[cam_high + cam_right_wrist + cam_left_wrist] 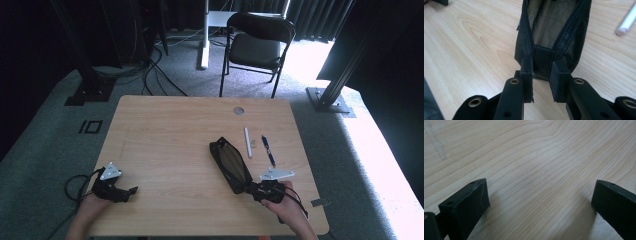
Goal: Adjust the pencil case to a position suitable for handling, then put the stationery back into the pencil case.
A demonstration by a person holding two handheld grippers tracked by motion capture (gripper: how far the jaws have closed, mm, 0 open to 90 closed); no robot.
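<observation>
Right claw [541, 75] clamps the near end of the black mesh zip pouch [230, 162] on the light wooden counter [170, 145]. Left claw [539, 202], gaping over bare wood, sits at the pouch's 8 o'clock.

Open tabletop [165, 145] left of pouch [231, 162] (pens [248, 142] right)

left gripper [131, 190] low near table edge, jaws wide apart; right gripper [248, 188] jaws clamped.

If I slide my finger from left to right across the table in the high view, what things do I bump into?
Left gripper → black mesh pouch → white pen → small bit, too small to tell → dark pen. The right gripper, clamped on the pouch's near end, overlaps these.
</observation>
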